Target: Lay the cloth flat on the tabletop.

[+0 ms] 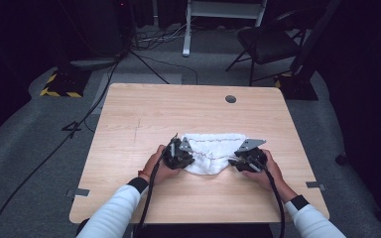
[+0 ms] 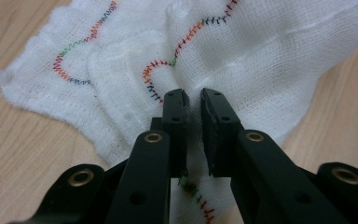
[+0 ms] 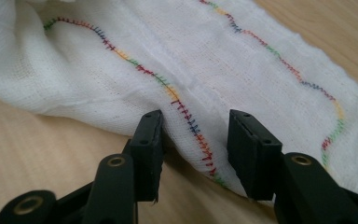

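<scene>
Left gripper [image 2: 193, 100]: sitting at the cloth's left end in the person's left hand [image 1: 159, 166], its jaws nearly together with a narrow slit between them and a small fold of white fabric caught in that slit, so it is pinching the cloth.
Right gripper [image 3: 195, 130]: sitting at the cloth's right end in the person's right hand [image 1: 270, 171], its jaws standing well apart, straddling the near edge of the cloth; the pads are not pressing on the fabric, so it is gripping nothing.
Cloth [image 1: 211, 148]: lying on the table between the two grippers, a little nearer the person than the table's middle; it is white gauze, rumpled and partly folded over itself, with a wavy line of many-coloured stitching running along it.
Stitching [image 3: 186, 112]: passing between the right gripper's jaws, running from the near hem away across the fabric.
Table [image 1: 144, 106]: a pale wooden top with a round dark cable hole [image 1: 230, 98] near its far edge.
Sleeves [image 1: 116, 210]: white, with dark cuffs, coming in from the near side.
Chair [image 1: 268, 42]: standing on the grey floor beyond the table, well apart from it.
</scene>
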